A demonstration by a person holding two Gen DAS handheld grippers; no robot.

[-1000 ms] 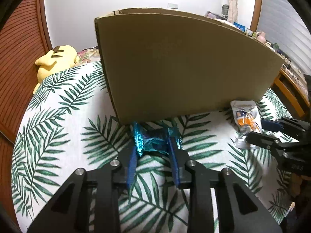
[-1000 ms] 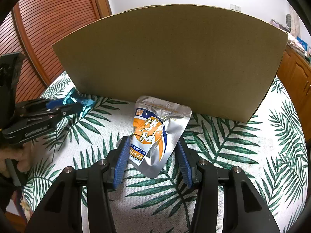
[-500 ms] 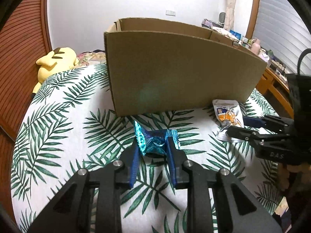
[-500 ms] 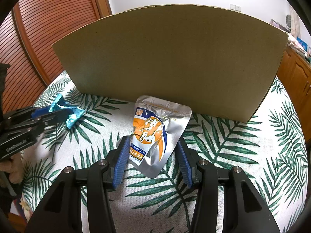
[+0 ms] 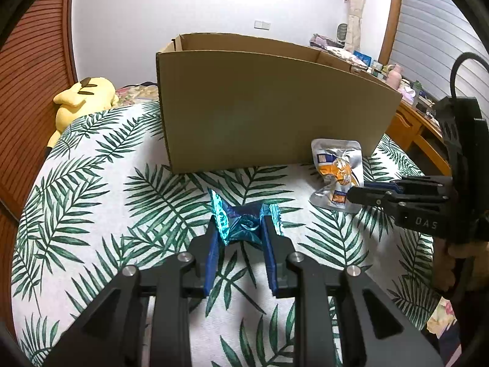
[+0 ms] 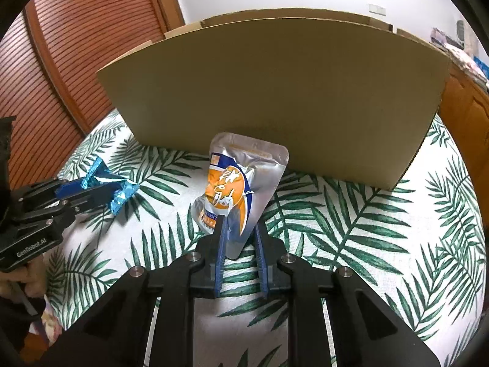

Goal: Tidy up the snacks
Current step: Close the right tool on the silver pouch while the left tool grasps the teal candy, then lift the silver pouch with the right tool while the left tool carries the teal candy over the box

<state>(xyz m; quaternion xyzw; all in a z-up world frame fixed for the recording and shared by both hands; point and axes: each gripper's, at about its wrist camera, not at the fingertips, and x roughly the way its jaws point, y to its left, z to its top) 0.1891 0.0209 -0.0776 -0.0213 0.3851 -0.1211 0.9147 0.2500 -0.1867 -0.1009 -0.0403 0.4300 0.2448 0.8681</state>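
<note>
Both tools lifted w/ snacks: left tool [image 5: 241, 232] clamped on blue wrapper [image 5: 243, 220] at frame centre, right tool [image 6: 240, 235] clamped on silver pouch [image 6: 241, 183], which 1 s ago lay flat btwn apart fingers. Next: carry both over cardboard box [image 5: 269, 107] rim at top centre, keep grip firm, clear the wall before release

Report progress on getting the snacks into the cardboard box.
Done: nothing visibly boxed; the cardboard box shows only bare inner walls, its floor hidden. In hand: the left gripper is shut on the blue foil snack, and the right gripper is shut on the silver-and-orange pouch, both in front of the box. Left: carry both over the near wall and release.
</note>
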